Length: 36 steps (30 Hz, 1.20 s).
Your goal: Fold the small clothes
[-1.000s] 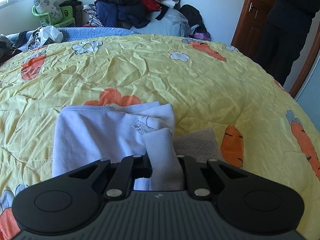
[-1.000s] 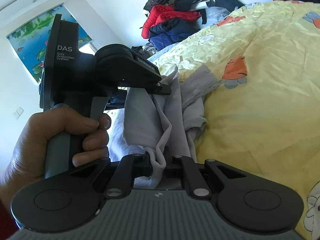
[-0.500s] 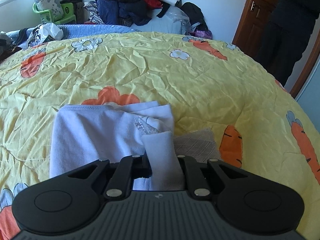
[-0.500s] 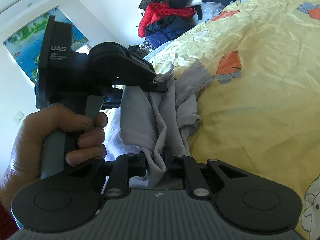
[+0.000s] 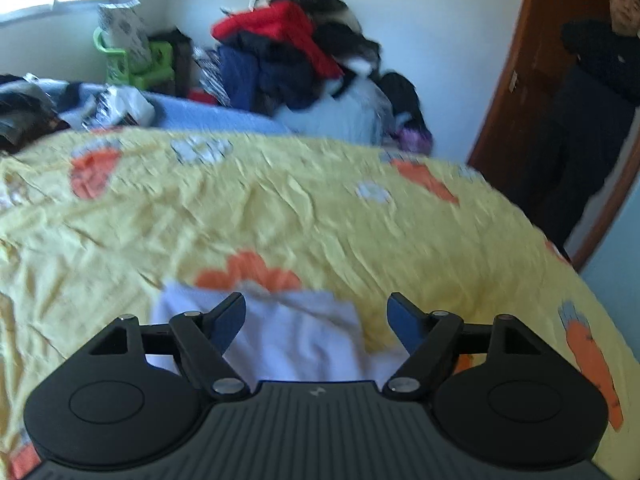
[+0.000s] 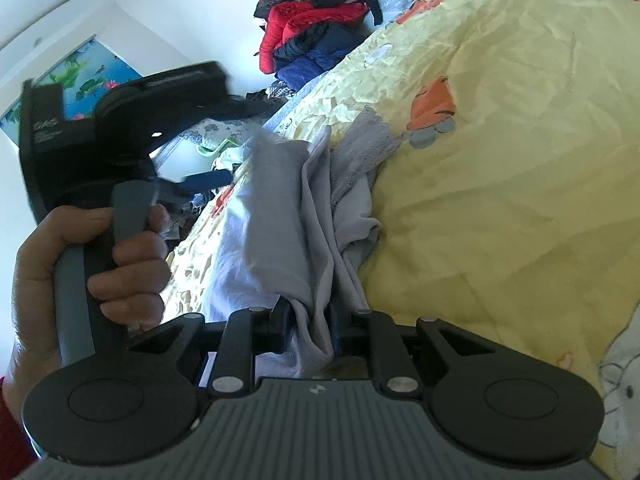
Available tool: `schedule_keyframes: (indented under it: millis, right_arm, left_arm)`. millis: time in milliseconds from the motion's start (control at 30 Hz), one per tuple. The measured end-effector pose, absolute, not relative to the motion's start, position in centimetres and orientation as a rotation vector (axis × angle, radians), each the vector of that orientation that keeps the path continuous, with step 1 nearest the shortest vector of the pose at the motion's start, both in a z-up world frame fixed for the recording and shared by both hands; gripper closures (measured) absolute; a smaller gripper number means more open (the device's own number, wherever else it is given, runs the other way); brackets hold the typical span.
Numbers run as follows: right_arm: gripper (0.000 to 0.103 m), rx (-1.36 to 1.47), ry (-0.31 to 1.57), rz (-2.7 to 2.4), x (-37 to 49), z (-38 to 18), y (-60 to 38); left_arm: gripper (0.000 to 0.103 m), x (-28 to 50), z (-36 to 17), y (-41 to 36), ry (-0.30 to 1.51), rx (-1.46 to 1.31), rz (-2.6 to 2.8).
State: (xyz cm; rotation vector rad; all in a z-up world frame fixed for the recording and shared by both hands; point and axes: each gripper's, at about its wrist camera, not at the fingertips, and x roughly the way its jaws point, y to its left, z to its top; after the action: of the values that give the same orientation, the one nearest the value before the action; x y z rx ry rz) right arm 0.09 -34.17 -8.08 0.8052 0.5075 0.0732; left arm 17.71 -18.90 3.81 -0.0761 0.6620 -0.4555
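A small pale lilac garment (image 5: 296, 332) lies on the yellow carrot-print bedspread (image 5: 304, 216). In the left wrist view my left gripper (image 5: 316, 314) is open and empty, its jaws wide apart just above the garment's near part. In the right wrist view my right gripper (image 6: 310, 326) is shut on a bunched fold of the same garment (image 6: 288, 216), which hangs in loose folds with a lace-edged part (image 6: 364, 144) against the bed. The left gripper body (image 6: 120, 120), held by a hand, shows blurred at the left of that view.
A pile of red, navy and black clothes (image 5: 296, 48) is heaped beyond the bed's far edge. A green chair (image 5: 136, 60) stands by the window. A person in dark clothes (image 5: 592, 92) stands at the brown door on the right.
My left gripper has opened and let go of the garment's fold, then lifted and tilted up. The right gripper still holds its fold.
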Motion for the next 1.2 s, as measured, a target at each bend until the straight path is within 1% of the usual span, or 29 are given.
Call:
schedule_keyframes:
  millis: [100, 133, 167, 233, 300, 367, 433, 567, 633, 800, 1000, 1067, 1133, 1200]
  right_arm:
    - [0.077, 0.794, 0.509, 0.054, -0.5, -7.7, -34.7]
    - [0.072, 0.793, 0.509, 0.053, -0.8, -7.6, -35.0]
    - [0.062, 0.783, 0.504, 0.041, -1.2, -7.3, -35.4]
    - [0.059, 0.733, 0.482, -0.008, -2.0, -6.5, -35.9]
    - [0.058, 0.700, 0.456, -0.034, -2.3, -5.7, -36.6]
    - [0.050, 0.695, 0.448, -0.026, -1.5, -5.0, -37.2]
    - [0.047, 0.685, 0.455, -0.009, -0.2, -4.7, -37.4]
    - [0.045, 0.569, 0.511, 0.006, 2.7, -4.7, -36.1]
    - [0.045, 0.481, 0.562, -0.036, 3.9, -5.6, -35.1]
    - [0.046, 0.486, 0.480, -0.047, 1.8, -4.3, -34.2]
    - [0.046, 0.350, 0.459, 0.003, -0.6, -2.3, -31.6]
    - [0.052, 0.302, 0.469, 0.039, -1.6, -2.0, -30.8]
    - [0.059, 0.312, 0.508, 0.064, -2.0, -2.2, -30.5]
    - [0.060, 0.339, 0.539, 0.092, -2.0, -2.8, -30.6]
  left_arm:
    - [0.025, 17.6, 4.3, -17.1, 0.662, -0.080, -0.399]
    - [0.025, 17.2, 4.3, -16.4, 0.658, -0.081, -0.386]
    - [0.025, 16.7, 4.1, -15.5, 0.653, -0.082, -0.377]
    - [0.025, 15.2, 3.4, -14.0, 0.642, -0.048, -0.367]
    - [0.025, 13.4, 2.4, -12.7, 0.627, 0.002, -0.339]
    - [0.025, 11.9, 1.3, -11.6, 0.628, 0.030, -0.318]
    - [0.025, 10.8, 0.4, -10.6, 0.652, 0.024, -0.319]
    - [0.025, 10.0, -1.7, -9.6, 0.715, 0.044, -0.335]
    - [0.025, 9.7, -2.3, -9.8, 0.708, 0.076, -0.336]
    - [0.025, 8.9, -2.0, -9.3, 0.684, 0.040, -0.335]
    - [0.025, 7.3, -1.8, -7.5, 0.664, -0.017, -0.303]
    - [0.025, 6.7, -1.8, -7.0, 0.661, -0.020, -0.297]
    - [0.025, 6.2, -1.8, -6.7, 0.660, -0.026, -0.302]
    - [0.025, 5.8, -1.9, -6.9, 0.659, -0.019, -0.316]
